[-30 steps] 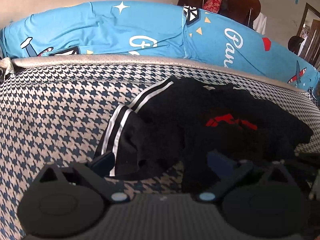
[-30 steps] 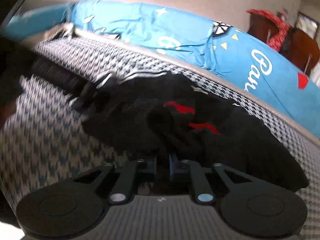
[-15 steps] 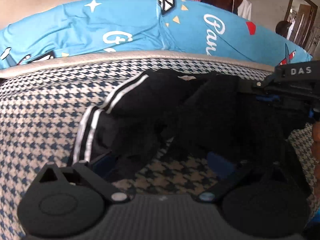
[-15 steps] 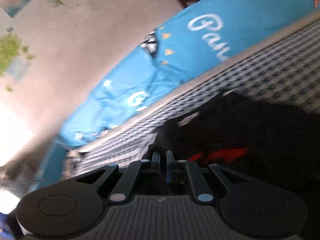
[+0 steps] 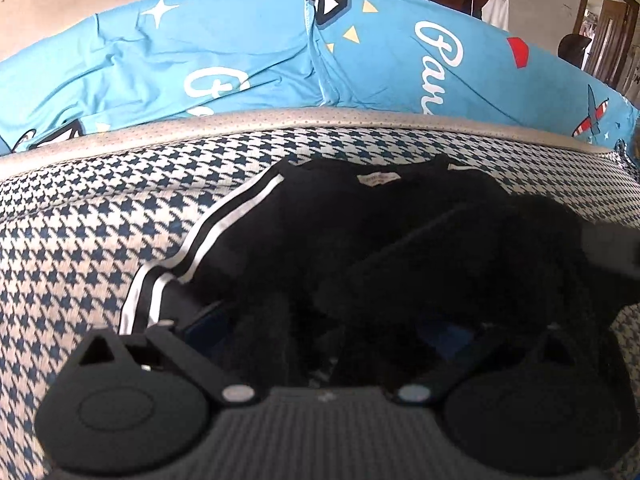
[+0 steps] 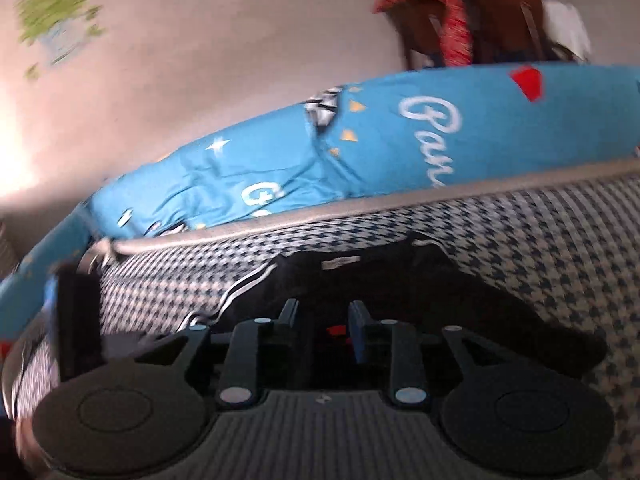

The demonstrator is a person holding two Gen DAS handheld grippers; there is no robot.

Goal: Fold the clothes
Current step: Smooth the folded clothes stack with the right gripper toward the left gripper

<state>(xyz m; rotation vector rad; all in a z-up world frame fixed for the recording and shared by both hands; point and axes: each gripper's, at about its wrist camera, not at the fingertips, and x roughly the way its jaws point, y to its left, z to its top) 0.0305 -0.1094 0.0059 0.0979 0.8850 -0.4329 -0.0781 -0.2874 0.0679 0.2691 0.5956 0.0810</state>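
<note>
The garment (image 5: 360,240) lies on the cushion (image 5: 80,240) (near its rear edge); the bedding (image 5: 240,52) lies behind that edge.

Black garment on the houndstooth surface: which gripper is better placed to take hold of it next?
Left, probably. The left gripper stands wide open low over the black garment, cloth between its fingers. The right gripper has just been opening, sits higher and holds nothing.

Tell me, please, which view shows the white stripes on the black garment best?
The left wrist view: the white stripes run long and sharp down the black garment. The right wrist view shows only a short, blurred stretch.
</note>
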